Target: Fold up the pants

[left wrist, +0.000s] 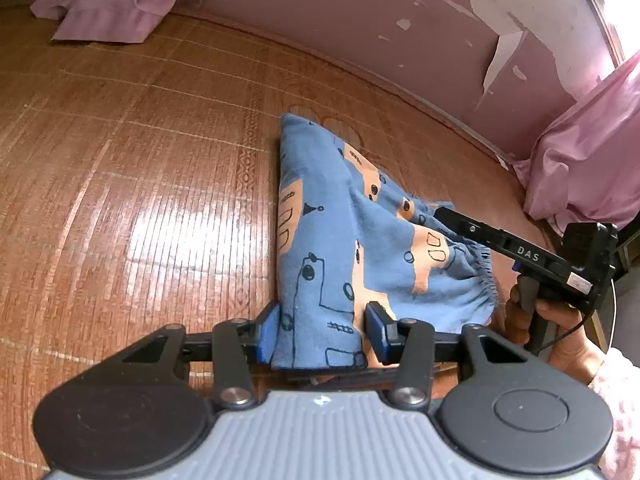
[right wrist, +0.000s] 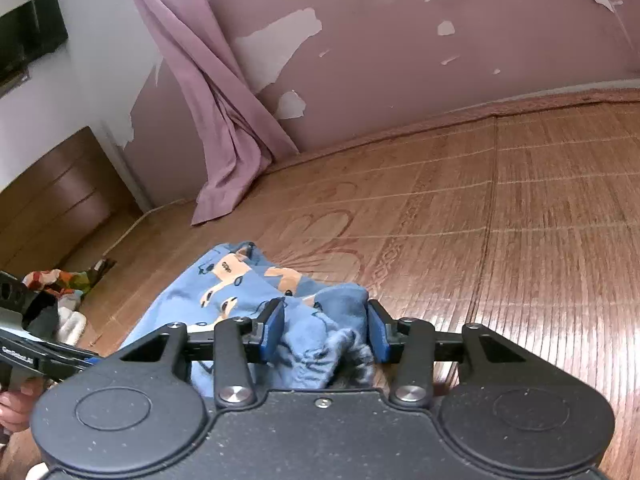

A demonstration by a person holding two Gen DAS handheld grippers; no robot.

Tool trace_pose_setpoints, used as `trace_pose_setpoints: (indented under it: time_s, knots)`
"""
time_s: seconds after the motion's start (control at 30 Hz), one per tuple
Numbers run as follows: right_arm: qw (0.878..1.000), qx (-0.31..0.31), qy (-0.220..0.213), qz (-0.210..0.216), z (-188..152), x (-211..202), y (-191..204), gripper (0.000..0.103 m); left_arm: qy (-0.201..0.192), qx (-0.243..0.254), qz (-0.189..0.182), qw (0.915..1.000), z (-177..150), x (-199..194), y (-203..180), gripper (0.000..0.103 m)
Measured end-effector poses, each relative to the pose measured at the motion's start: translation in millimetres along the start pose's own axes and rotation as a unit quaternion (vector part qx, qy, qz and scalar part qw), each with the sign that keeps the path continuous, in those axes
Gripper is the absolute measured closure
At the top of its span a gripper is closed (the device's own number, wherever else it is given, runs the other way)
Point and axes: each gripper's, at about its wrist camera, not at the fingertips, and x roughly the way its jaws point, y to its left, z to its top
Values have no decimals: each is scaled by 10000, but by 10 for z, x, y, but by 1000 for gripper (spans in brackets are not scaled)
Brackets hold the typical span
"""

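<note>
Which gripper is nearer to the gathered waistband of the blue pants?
Right. The right gripper has the gathered waistband bunched between its fingers; the left gripper straddles a smoother edge of the pants, away from the gathers.

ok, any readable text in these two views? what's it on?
"DAS": white letters on the black bar of the right tongs, seen in the left wrist view.
White print on the side of the left tongs' body at the left edge of the right wrist view: too blurred to read.
Small white sticker on the right tongs' body: too small to read.
The pants carry drawings only, no readable words.
</note>
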Motion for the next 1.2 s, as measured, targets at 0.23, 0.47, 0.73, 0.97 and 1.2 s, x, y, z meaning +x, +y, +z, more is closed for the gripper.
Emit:
trace_pose_setpoints:
  time_s: [0.23, 0.47, 0.73, 0.97, 1.2]
  knots:
    - [9997, -115, -63, -203, -68, -46, 108, 78, 37, 151, 253, 9996, 2, 21, -83, 58]
    - [9948, -533, -232, -832, -144, -75, 392, 82, 126, 398, 778, 9961, 35, 13, -309, 71]
    - [9645, -1943, -273, -1767, -207, -156, 988, 84, 13, 672, 1352, 9885, 53, -3, -573, 83]
    - [9308, -2783, -450, -2327, -272, -200, 1298, 85, 0, 888, 1416, 9859, 88, 8, -756, 85]
    - [9107, -3098, -765, -2621, -261, -305, 1364, 85, -215, 1210, 1399, 9825, 123, -31, -843, 86]
